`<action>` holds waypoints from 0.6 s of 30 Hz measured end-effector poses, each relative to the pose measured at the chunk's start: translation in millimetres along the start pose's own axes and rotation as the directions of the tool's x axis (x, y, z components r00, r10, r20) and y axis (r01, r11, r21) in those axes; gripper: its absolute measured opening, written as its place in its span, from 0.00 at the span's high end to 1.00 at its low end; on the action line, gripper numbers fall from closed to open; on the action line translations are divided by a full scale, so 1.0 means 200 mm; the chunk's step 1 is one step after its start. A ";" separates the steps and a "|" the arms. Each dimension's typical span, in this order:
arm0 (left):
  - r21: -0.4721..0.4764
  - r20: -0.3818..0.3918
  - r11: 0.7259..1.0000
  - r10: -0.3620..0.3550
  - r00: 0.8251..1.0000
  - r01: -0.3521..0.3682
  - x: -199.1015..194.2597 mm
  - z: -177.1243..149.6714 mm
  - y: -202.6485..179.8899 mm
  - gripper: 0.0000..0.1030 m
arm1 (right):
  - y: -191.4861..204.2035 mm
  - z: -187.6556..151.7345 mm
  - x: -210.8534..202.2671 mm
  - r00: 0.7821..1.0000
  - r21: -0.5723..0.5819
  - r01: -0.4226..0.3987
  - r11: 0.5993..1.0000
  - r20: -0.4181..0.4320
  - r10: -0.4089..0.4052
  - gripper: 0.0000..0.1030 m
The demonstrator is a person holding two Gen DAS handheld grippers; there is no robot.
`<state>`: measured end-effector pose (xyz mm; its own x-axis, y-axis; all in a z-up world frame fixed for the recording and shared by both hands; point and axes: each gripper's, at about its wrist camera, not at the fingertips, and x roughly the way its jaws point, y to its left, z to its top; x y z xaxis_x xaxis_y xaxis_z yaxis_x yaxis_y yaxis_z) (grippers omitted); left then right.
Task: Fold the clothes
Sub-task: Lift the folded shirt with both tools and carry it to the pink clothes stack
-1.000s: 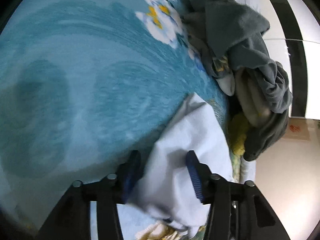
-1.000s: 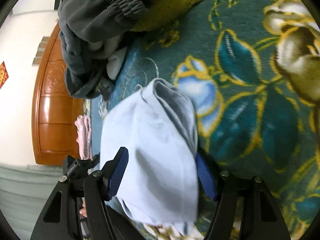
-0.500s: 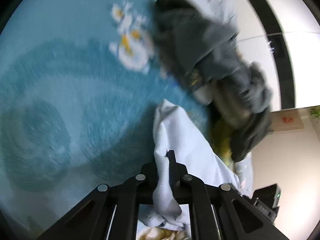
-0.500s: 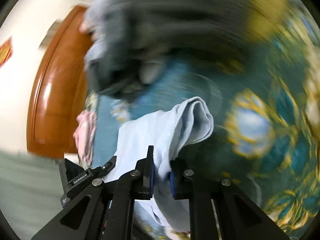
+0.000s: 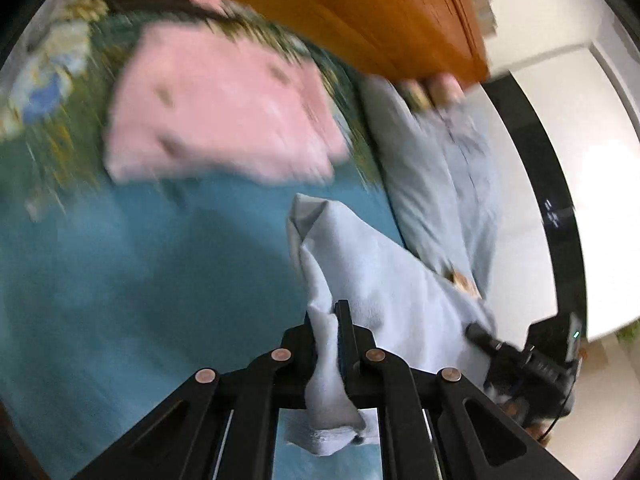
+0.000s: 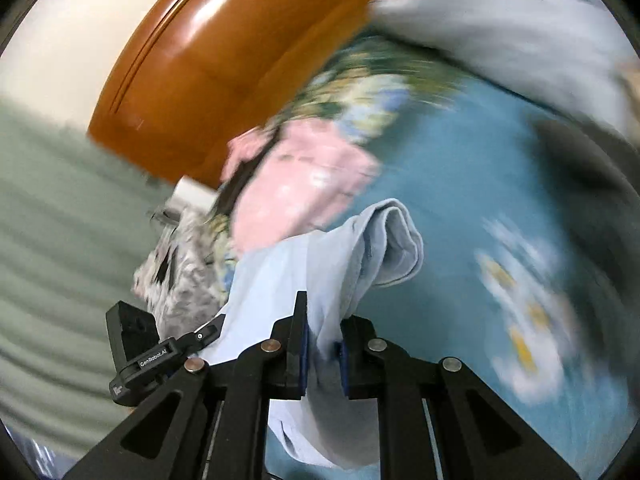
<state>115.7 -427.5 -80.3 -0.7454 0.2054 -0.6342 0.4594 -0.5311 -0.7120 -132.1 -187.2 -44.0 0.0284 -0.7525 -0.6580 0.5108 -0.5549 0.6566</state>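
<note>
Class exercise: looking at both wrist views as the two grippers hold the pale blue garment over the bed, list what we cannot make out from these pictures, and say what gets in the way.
1. What kind of garment the pale blue garment is: bunched, and its lower part is cut off behind the left gripper and right gripper.
2. Markings on the pink folded garment: motion blur in both views.
3. Flower print on the bedspread: smeared in the right wrist view.
4. The grey fabric at the top: blurred, cut by the edge.

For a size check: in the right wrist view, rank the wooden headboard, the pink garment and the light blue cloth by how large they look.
1. wooden headboard
2. light blue cloth, though it hangs nearest the camera, so unsure
3. pink garment
</note>
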 end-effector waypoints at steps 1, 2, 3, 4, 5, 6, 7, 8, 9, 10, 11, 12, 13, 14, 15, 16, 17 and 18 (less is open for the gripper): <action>-0.002 0.034 1.000 0.010 0.999 -0.010 -0.02 0.08 0.04 0.93 | 0.06 0.10 0.10 1.000 -0.048 -0.012 0.999 -0.019 0.011 0.88; -0.005 0.071 1.000 0.018 0.997 -0.017 -0.05 0.16 0.07 0.93 | 0.11 0.18 0.19 0.999 -0.078 -0.024 0.997 -0.034 0.021 0.88; -0.007 0.107 1.000 0.023 0.994 -0.023 -0.06 0.23 0.11 0.93 | 0.16 0.26 0.28 0.998 -0.102 -0.038 0.994 -0.049 0.033 0.88; -0.009 0.139 1.000 0.028 0.990 -0.027 -0.07 0.30 0.14 0.93 | 0.21 0.35 0.35 0.997 -0.122 -0.046 0.991 -0.059 0.039 0.88; -0.012 0.162 0.999 0.038 0.986 -0.036 -0.07 0.36 0.17 0.93 | 0.27 0.42 0.41 0.997 -0.140 -0.052 0.989 -0.067 0.043 0.88; -0.020 0.179 0.999 0.052 0.983 -0.049 -0.07 0.43 0.20 0.93 | 0.33 0.49 0.47 0.996 -0.162 -0.051 0.986 -0.077 0.039 0.88; -0.029 0.194 0.998 0.066 0.979 -0.062 -0.06 0.50 0.23 0.93 | 0.37 0.57 0.54 0.996 -0.185 -0.044 0.982 -0.087 0.029 0.88; -0.037 0.208 0.997 0.077 0.975 -0.071 -0.05 0.56 0.26 0.93 | 0.42 0.65 0.61 0.995 -0.215 -0.033 0.976 -0.099 0.011 0.88; -0.044 0.220 0.996 0.083 0.972 -0.075 -0.05 0.60 0.28 0.93 | 0.46 0.71 0.67 0.994 -0.249 -0.017 0.968 -0.111 -0.011 0.88; -0.049 0.234 0.996 0.087 0.968 -0.078 -0.04 0.64 0.31 0.93 | 0.50 0.77 0.72 0.993 -0.276 -0.011 0.961 -0.120 -0.023 0.88; -0.052 0.251 0.996 0.089 0.964 -0.078 -0.04 0.67 0.33 0.93 | 0.53 0.81 0.75 0.992 -0.297 -0.012 0.955 -0.127 -0.027 0.89; -0.055 0.267 0.995 0.090 0.959 -0.078 -0.03 0.70 0.35 0.93 | 0.54 0.85 0.79 0.991 -0.312 -0.014 0.950 -0.128 -0.027 0.89; -0.057 0.281 0.995 0.094 0.955 -0.081 -0.03 0.72 0.37 0.93 | 0.55 0.90 0.82 0.992 -0.321 -0.018 0.947 -0.127 -0.024 0.89; -0.059 0.291 0.994 0.102 0.951 -0.088 -0.01 0.74 0.40 0.93 | 0.55 0.94 0.86 0.992 -0.327 -0.015 0.945 -0.126 -0.028 0.89; -0.063 0.296 0.993 0.115 0.948 -0.101 0.01 0.75 0.42 0.93 | 0.55 0.97 0.90 0.991 -0.330 -0.006 0.944 -0.127 -0.038 0.89; -0.067 0.291 0.991 0.132 0.948 -0.117 0.04 0.77 0.44 0.92 | 0.53 1.00 0.95 0.990 -0.329 0.008 0.944 -0.130 -0.054 0.89; -0.071 0.282 0.988 0.152 0.947 -0.137 0.07 0.78 0.46 0.92 | 0.50 1.01 0.99 0.988 -0.325 0.026 0.945 -0.136 -0.075 0.89; -0.071 0.264 0.984 0.176 0.948 -0.163 0.11 0.78 0.48 0.92 | 0.47 1.01 1.04 0.985 -0.323 0.048 0.945 -0.144 -0.099 0.89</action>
<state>68.1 -603.0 -116.3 -0.7532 -0.1157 -0.6475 0.6082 -0.4974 -0.6186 -252.2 -468.5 -44.7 0.1010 -0.6350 -0.7659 0.7616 -0.4460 0.4702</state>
